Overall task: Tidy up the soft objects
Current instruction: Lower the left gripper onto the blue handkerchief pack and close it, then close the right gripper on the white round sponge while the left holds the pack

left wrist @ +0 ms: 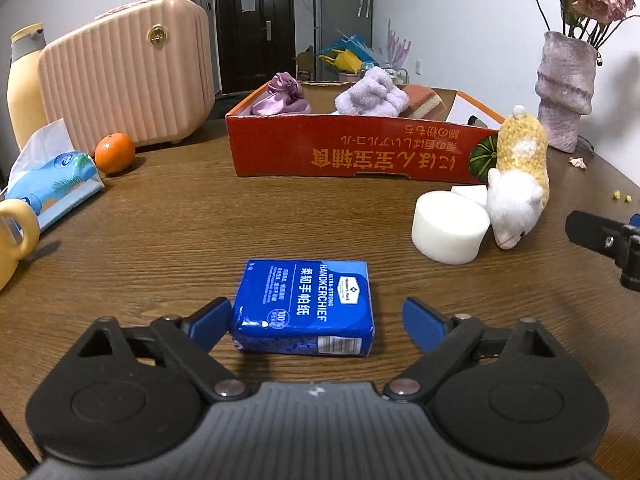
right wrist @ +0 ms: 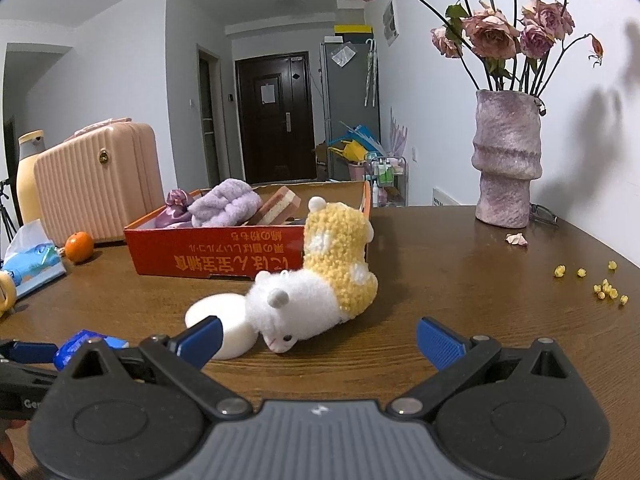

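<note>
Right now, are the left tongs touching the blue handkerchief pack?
Cannot tell. In the left wrist view the left tongs straddle the handkerchief pack; the right pad stands clearly off it, the left pad meets its corner with no visible gap.

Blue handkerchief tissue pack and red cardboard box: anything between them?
Nothing: bare brown wooden table separates the pack from the box, left wrist view.

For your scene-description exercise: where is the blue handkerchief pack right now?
In the left wrist view, the blue handkerchief pack lies flat on the wooden table, between the left gripper's open fingers, nearer the left one.
</note>
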### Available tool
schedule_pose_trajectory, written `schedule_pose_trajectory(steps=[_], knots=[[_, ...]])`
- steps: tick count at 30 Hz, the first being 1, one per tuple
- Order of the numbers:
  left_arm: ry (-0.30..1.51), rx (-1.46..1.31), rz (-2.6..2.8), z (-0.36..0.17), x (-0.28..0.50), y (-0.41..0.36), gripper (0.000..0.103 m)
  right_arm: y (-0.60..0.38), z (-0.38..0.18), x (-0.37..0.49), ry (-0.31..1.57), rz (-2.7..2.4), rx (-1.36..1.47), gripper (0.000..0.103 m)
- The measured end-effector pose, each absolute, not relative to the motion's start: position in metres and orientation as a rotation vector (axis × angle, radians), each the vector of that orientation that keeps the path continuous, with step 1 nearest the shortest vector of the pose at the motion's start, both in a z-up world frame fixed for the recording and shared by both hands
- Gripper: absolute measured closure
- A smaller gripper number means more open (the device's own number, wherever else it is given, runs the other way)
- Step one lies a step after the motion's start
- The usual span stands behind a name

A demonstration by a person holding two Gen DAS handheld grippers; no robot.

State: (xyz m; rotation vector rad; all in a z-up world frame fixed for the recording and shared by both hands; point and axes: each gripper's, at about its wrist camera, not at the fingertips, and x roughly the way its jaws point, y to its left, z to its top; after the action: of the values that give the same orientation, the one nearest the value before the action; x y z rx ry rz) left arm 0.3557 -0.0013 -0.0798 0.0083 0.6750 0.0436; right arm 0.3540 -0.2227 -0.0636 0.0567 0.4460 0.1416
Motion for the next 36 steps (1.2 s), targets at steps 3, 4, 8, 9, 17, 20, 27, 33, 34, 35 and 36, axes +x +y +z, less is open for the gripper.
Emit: schedule_pose_trajectory(steps=[3, 4, 8, 9, 17, 20, 27, 33, 34, 35, 36], knots=[[0.686, 0.004, 0.051, -0.081, 0.357, 0.0, 0.02, -0.222, -0.065, 0.354, 0.452, 0.138, 0.051, 0.0], [0.694, -0.002, 0.051, -0.081, 0.358, 0.001, 0.023, -0.222, -0.065, 0.354, 0.453, 0.137, 0.05, 0.0], [0.709, -0.027, 0.044, -0.083, 0.361, 0.005, 0.028, -0.222, -0.064, 0.353, 0.448, 0.145, 0.054, 0.0], [0.706, -0.028, 0.043, -0.083, 0.36, 0.005, 0.029, -0.222, -0.064, 0.353, 0.448, 0.148, 0.055, 0.0], [0.684, -0.034, 0.053, -0.08, 0.358, 0.007, 0.029, -0.219, -0.064, 0.353, 0.449, 0.162, 0.048, 0.0], [0.662, -0.027, 0.059, -0.077, 0.355, 0.006, 0.029, -0.219, -0.065, 0.353, 0.452, 0.162, 0.048, 0.0], [0.605, -0.014, 0.066, -0.067, 0.35, 0.01, 0.029, -0.209, -0.067, 0.354, 0.454, 0.192, 0.035, 0.0], [0.578, 0.003, 0.082, -0.063, 0.347, 0.021, 0.029, -0.189, -0.068, 0.356, 0.476, 0.236, 0.034, 0.0], [0.575, 0.003, 0.086, -0.063, 0.347, 0.023, 0.029, -0.185, -0.068, 0.357, 0.48, 0.242, 0.032, 0.0], [0.571, 0.003, 0.088, -0.062, 0.347, 0.026, 0.029, -0.18, -0.069, 0.357, 0.483, 0.247, 0.029, 0.0], [0.569, 0.003, 0.09, -0.062, 0.346, 0.029, 0.029, -0.176, -0.069, 0.358, 0.484, 0.251, 0.026, 0.001]])
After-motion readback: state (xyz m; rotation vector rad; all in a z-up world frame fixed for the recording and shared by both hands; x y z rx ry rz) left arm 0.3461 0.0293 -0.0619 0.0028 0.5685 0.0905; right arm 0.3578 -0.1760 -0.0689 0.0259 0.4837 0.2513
